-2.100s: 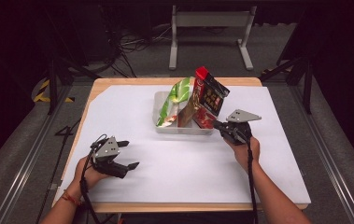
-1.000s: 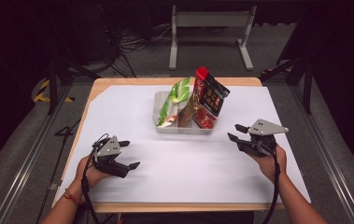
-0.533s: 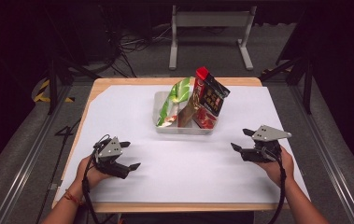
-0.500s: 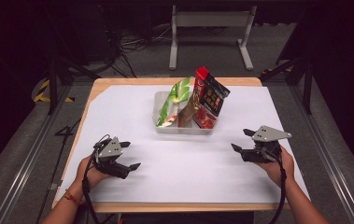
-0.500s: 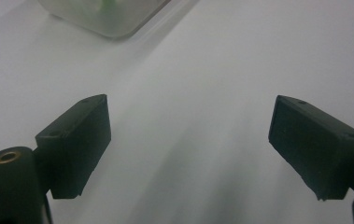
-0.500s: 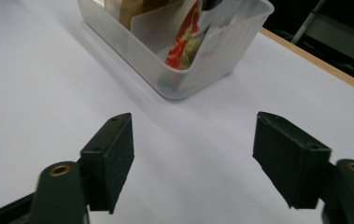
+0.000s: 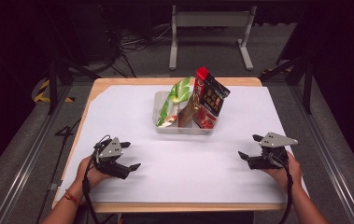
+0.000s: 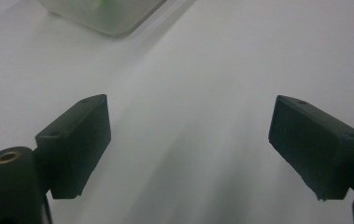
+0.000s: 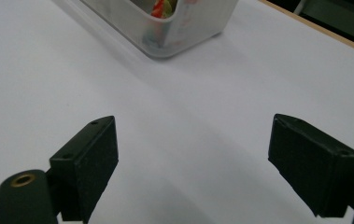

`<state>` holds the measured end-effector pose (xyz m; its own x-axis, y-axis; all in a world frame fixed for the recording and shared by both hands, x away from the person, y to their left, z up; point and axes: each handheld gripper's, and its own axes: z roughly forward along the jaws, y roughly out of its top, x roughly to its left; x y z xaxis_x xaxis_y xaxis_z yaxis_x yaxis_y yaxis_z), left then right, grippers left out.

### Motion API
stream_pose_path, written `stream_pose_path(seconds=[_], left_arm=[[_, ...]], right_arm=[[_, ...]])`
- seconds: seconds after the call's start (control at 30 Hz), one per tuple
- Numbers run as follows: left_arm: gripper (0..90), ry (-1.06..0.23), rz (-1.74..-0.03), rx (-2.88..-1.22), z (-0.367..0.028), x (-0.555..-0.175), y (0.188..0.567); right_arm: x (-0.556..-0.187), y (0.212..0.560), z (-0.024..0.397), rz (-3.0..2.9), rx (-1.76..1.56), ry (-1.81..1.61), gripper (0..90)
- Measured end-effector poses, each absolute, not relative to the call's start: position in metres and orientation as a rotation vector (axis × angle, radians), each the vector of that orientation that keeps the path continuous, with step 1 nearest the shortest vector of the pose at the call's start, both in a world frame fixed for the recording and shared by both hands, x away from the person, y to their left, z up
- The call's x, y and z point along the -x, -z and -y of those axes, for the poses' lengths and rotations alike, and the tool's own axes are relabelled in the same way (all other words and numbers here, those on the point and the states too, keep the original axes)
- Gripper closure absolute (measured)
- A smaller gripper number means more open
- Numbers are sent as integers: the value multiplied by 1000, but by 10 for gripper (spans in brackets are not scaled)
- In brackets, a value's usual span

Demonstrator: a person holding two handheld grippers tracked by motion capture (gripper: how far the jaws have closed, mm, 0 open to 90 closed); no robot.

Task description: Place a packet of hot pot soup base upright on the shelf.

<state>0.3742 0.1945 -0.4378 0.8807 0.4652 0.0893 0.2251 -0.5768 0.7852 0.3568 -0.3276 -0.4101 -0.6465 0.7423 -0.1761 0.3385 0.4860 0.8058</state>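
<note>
A clear plastic bin (image 7: 184, 129) stands at the table's middle back. It holds a green snack bag (image 7: 174, 99) and a red-and-black snack bag (image 7: 208, 100), both upright and leaning. My left gripper (image 7: 131, 155) rests at the front left, open with nothing between its pads (image 8: 74, 144); the bin's corner (image 8: 104, 16) shows far ahead of it. My right gripper (image 7: 248, 146) sits low at the front right, well apart from the bin (image 9: 165, 28). Its jaws have just been opening and stand wide over bare white paper, with nothing between its fingertips (image 9: 88, 158).
A white sheet (image 7: 188, 172) covers the wooden table, whose edge (image 7: 165, 206) runs along the front. A metal stand (image 7: 209, 21) and cables lie on the floor beyond the far edge. Dark rails flank the table on both sides.
The right gripper has drawn back from the red-and-black bag in the bin to the front right, sunk toward the sheet, and its jaws have spread. The left gripper has stayed still.
</note>
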Motion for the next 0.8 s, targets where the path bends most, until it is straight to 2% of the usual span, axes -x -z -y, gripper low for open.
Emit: stream_pose_path(seconds=[0.8], left_arm=[[134, -374, -505, -2197, -196, -373, 438]], right_arm=[[-326, 424, 372, -2071, -940, -1175, 158]])
